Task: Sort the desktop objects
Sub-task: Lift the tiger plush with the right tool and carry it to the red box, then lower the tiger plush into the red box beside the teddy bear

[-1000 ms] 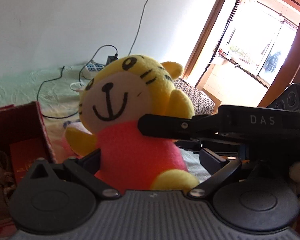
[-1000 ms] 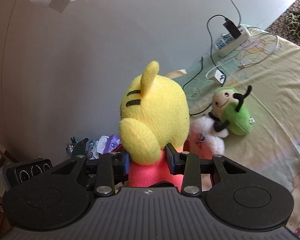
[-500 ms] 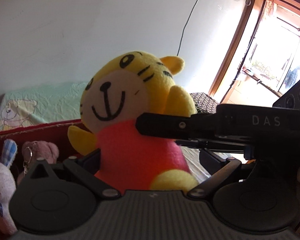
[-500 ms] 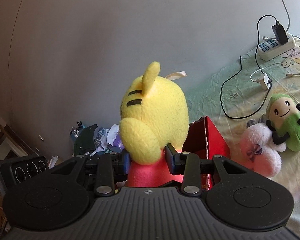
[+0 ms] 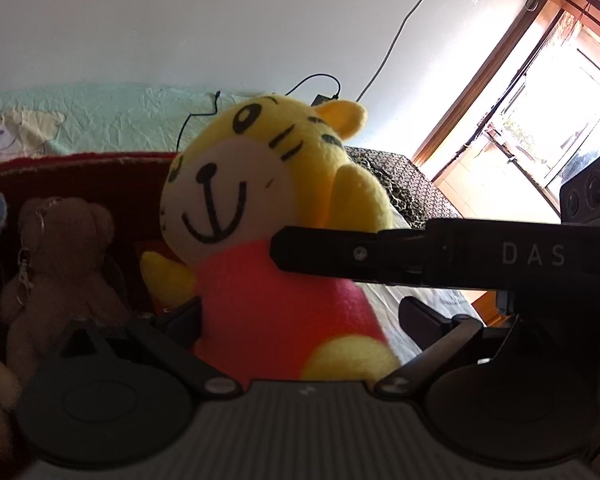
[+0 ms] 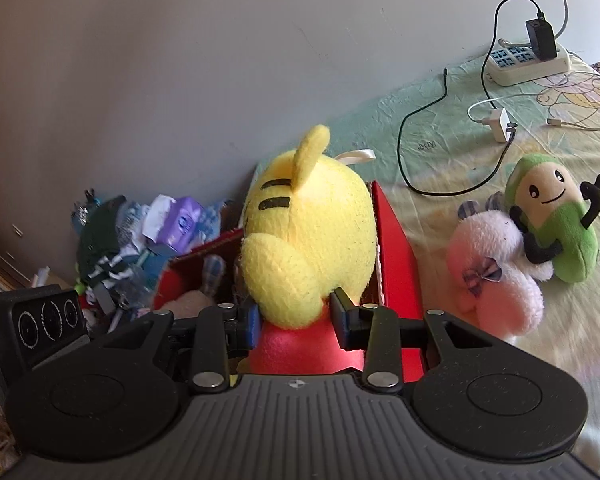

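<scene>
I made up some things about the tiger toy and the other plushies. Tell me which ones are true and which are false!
1. The tiger plush wears a blue shirt. False: its body is pink-red.
2. The right gripper squeezes the tiger plush between its fingers. True.
3. A brown teddy bear with a keychain sits inside the red box. True.
4. The green plush is inside the red box. False: it lies on the bedsheet, outside the box, beside a pink plush.
5. The power strip has nothing plugged in. False: a black charger is plugged into it.
</scene>
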`<act>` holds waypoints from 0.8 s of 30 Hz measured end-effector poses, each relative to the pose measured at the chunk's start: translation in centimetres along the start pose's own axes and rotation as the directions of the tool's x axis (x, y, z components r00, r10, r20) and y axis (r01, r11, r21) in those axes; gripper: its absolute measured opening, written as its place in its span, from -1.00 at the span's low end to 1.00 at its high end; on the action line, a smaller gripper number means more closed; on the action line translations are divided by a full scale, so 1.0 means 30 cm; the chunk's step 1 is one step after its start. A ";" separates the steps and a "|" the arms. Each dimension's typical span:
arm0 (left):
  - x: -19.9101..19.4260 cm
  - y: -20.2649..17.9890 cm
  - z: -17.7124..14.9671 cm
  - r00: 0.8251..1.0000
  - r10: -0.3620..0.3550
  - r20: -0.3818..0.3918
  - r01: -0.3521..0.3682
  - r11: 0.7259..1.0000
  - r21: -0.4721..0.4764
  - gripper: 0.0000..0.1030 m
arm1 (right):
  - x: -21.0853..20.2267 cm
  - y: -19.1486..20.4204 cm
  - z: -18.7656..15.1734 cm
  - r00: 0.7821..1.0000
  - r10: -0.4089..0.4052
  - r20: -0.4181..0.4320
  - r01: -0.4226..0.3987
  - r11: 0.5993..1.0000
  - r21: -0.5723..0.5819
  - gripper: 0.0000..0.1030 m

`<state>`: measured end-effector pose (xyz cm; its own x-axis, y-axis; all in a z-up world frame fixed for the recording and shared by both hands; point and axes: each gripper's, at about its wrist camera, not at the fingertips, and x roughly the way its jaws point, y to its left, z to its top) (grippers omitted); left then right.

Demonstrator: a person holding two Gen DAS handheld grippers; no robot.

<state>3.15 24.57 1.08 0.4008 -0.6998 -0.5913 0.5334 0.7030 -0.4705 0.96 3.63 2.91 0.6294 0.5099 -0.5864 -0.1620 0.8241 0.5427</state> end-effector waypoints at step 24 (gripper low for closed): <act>0.058 0.058 -0.026 0.999 0.025 -0.046 -0.025 1.000 0.001 0.92 | 0.136 0.045 -0.037 0.986 -0.167 0.022 0.167 0.960 -0.224 -0.36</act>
<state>4.18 24.68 -1.28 0.3791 -0.6756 -0.6323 0.5241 0.7199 -0.4550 2.45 7.11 0.59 0.6640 0.3598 -0.6555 -0.2207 0.9319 0.2879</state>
